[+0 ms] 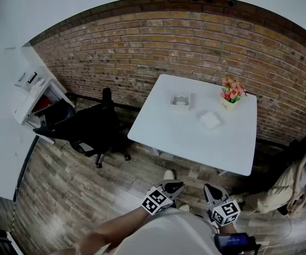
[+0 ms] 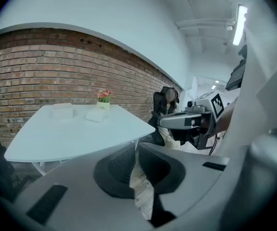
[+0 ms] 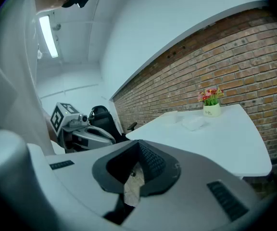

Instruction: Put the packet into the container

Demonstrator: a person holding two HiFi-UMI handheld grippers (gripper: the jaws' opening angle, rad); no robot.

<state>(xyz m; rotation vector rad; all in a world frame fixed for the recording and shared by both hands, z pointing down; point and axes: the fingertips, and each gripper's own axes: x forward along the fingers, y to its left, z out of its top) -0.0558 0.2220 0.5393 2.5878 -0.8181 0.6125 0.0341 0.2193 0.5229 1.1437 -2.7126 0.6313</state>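
A white packet [image 1: 210, 120] lies on the white table [image 1: 185, 137], right of a small clear container [image 1: 180, 101]. Both are far ahead of my grippers. My left gripper [image 1: 179, 185] and right gripper [image 1: 206, 187] hang side by side above the wooden floor, short of the table's near edge. Each is shut with nothing held. In the left gripper view the jaws [image 2: 137, 163] meet, and the packet [image 2: 96, 115] and container [image 2: 62, 110] show beyond them. The right gripper view shows closed jaws [image 3: 137, 166] and the packet [image 3: 194, 123] on the table.
A pot of flowers [image 1: 230, 95] stands at the table's far right. A black office chair [image 1: 97, 129] sits left of the table, beside a white cabinet [image 1: 28, 89]. A brick wall runs behind. A seated person's legs [image 1: 280, 187] are at the right.
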